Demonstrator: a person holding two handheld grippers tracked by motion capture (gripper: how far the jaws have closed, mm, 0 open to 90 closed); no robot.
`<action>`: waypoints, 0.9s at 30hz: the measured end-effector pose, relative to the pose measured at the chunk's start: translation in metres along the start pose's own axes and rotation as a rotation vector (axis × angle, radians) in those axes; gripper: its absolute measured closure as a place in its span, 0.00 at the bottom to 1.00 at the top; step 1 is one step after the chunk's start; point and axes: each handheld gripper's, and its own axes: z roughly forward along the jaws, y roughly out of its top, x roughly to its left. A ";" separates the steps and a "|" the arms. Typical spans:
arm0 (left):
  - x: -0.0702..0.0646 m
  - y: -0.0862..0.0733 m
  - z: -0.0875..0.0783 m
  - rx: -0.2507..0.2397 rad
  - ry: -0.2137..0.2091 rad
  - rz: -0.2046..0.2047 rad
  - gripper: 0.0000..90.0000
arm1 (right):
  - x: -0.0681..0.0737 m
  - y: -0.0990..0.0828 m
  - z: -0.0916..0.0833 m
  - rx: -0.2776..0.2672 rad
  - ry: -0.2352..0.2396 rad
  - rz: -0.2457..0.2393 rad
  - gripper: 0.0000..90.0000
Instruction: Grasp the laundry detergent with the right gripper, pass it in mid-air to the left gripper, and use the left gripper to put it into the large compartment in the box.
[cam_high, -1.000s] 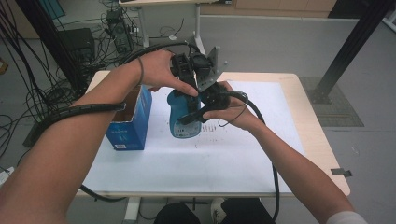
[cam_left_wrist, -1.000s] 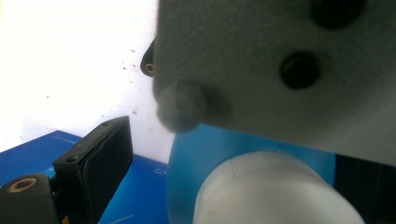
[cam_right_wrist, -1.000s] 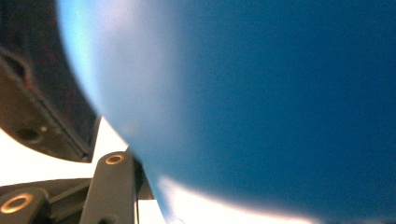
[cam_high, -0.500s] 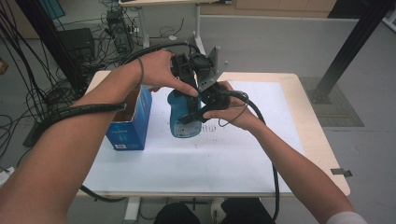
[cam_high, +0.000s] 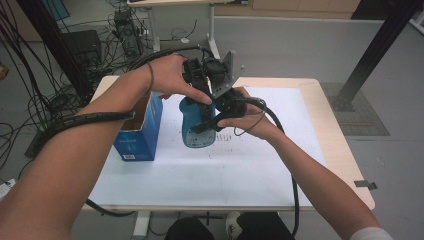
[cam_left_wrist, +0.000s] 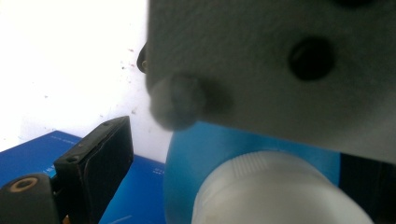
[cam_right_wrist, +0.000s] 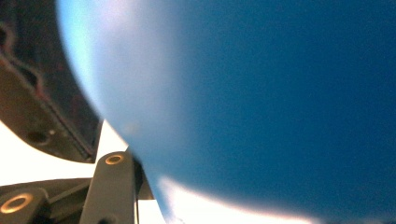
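Beside the box (cam_high: 140, 131), the bottle (cam_high: 196, 127) stands on the table (cam_high: 320, 120). Right gripper (cam_high: 210, 120) is clamped on its body; left gripper (cam_left_wrist: 233, 154) straddles the cap (cam_left_wrist: 275, 189), grip unclear. Best hold the body steady and twist the cap squarely.

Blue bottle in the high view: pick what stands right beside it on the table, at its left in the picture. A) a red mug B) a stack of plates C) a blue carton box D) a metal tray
C: a blue carton box stands on the white table sheet just left of the blue bottle.
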 end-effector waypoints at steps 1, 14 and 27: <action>0.000 0.000 0.000 0.001 0.002 0.002 0.10 | 0.000 0.000 0.000 0.000 -0.001 -0.001 0.49; -0.002 0.000 0.000 0.005 0.009 0.004 0.15 | 0.001 0.001 -0.001 0.000 -0.002 -0.004 0.49; -0.003 0.003 -0.003 0.008 0.003 0.027 0.31 | 0.001 0.001 -0.002 -0.001 -0.004 -0.011 0.49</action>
